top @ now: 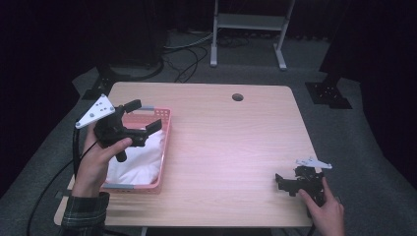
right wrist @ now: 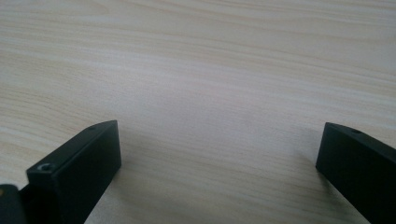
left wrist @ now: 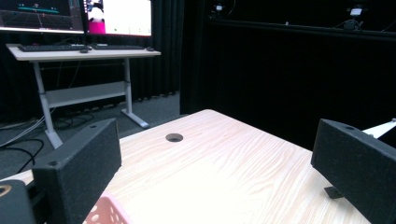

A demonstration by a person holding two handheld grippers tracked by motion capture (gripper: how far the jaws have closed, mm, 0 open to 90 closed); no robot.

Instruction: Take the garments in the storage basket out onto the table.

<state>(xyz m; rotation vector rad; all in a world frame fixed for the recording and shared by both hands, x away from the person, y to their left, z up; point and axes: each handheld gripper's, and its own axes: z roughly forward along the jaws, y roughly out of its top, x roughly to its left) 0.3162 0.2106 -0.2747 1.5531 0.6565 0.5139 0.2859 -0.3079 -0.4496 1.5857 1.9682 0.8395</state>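
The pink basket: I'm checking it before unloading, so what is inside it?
The pink basket holds crumpled white cloth. The left gripper, jaws open, hovers above it. Anything beneath the cloth is covered.

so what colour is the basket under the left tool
Pink, with white cloth inside. The basket shows best in the high view, below the left tool.

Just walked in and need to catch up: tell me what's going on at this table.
A person holds a gripper in each hand at a wooden table. The left gripper hangs open above a pink basket with white cloth lying in it, and grips nothing. The right gripper rests low at the table's near right corner, fingers spread wide over bare wood. Neither touches the cloth right now.
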